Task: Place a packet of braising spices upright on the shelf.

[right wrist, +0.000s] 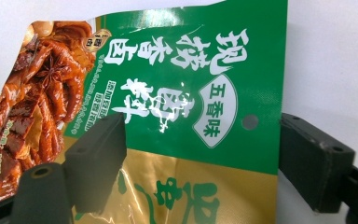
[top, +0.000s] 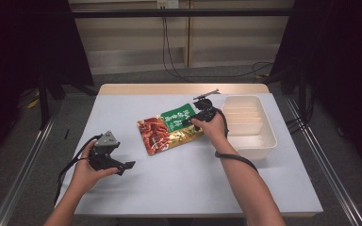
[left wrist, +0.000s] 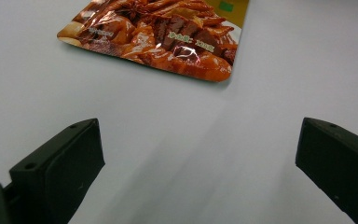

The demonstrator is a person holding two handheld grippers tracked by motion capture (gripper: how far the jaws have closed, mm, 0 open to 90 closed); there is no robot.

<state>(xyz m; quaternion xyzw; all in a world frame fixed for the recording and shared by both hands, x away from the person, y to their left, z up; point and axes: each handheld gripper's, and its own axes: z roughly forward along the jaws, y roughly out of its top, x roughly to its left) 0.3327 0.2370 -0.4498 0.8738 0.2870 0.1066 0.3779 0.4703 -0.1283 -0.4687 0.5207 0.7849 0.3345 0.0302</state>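
Observation:
A flat food pouch lies in the middle of the pale table, with a green top end, a gold band and a red picture of braised food. My right gripper is down at the green end, open. In the right gripper view the pouch runs under the right gripper; one jaw is over the print and the other is just past the pouch's edge. My left gripper is open above bare table at the front left. In the left gripper view the left gripper holds nothing and the pouch's red end lies ahead.
A white plastic tray with low dividers stands at the right of the table, just beyond my right hand. Black cables trail from both grippers. Dark curtains and metal floor rails flank the table.

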